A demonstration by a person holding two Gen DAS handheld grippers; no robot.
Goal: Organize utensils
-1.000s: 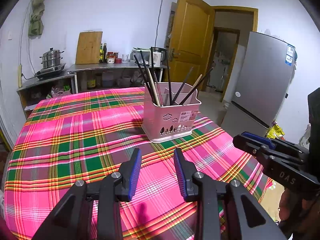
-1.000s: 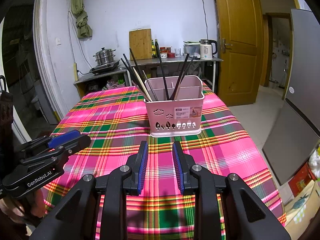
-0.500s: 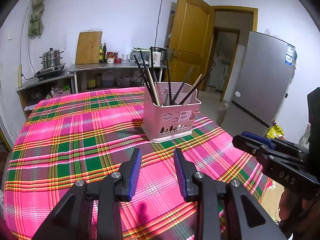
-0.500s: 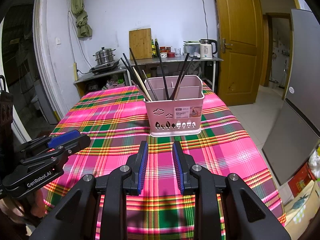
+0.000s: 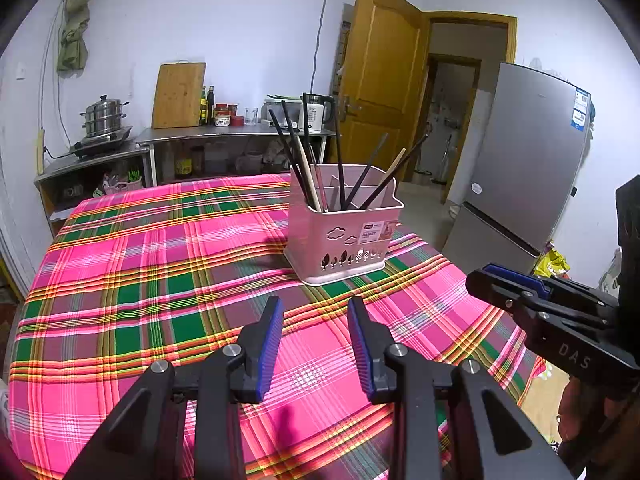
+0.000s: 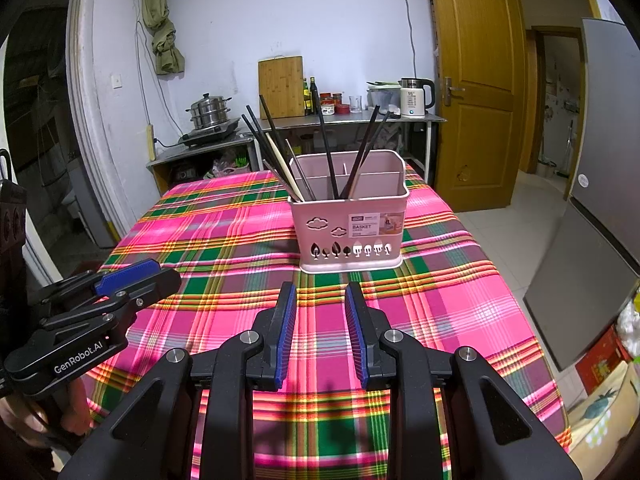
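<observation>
From my left wrist, my left gripper (image 5: pixel 314 316) has its fingers spread over nothing; the pink plastic utensil basket (image 5: pixel 344 236) of dark and wooden chopsticks (image 5: pixel 340 160) stands ahead, slightly right, on the pink-green plaid worktop (image 5: pixel 140 280). From my right wrist, my right gripper (image 6: pixel 320 304), fingers likewise parted and bare, faces the basket straight ahead; a steel counter (image 6: pixel 360 118) lines the wall

I see the basket (image 6: pixel 351 229) on the table (image 6: pixel 224 240) ahead, chopsticks (image 6: pixel 276 148) standing in it, counter (image 6: pixel 344 120) behind, fridge (image 5: pixel 524 160) right.
</observation>
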